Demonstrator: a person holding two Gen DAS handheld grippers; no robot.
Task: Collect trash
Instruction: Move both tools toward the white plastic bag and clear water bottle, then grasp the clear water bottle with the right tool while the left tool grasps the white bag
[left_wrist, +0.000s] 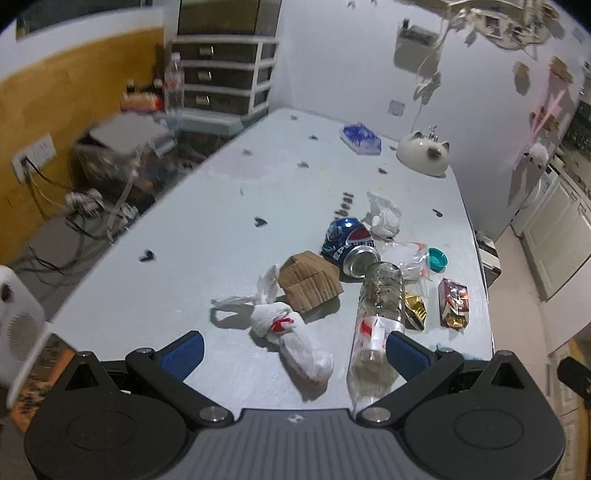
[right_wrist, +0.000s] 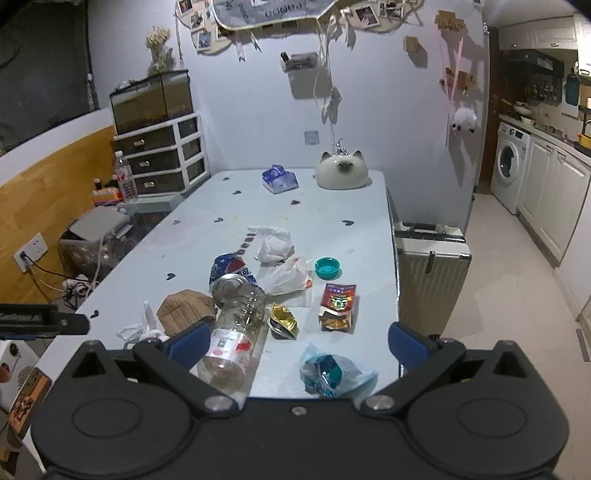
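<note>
Both the left gripper (left_wrist: 293, 349) and right gripper (right_wrist: 297, 338) are held wide open, empty. A clear plastic bottle (left_wrist: 376, 325) and knotted white plastic bag (left_wrist: 295, 341) are seen lying between the left fingers.

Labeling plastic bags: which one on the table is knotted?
The white bag with red print, nearest the left gripper; the crumpled white bag beyond the Pepsi can lies loose.

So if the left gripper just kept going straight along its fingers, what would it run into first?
Probably the knotted white plastic bag, which lies on the table between the open fingers of the left gripper. The clear bottle sits by the right-hand finger and could be brushed too; depth is hard to judge.
</note>
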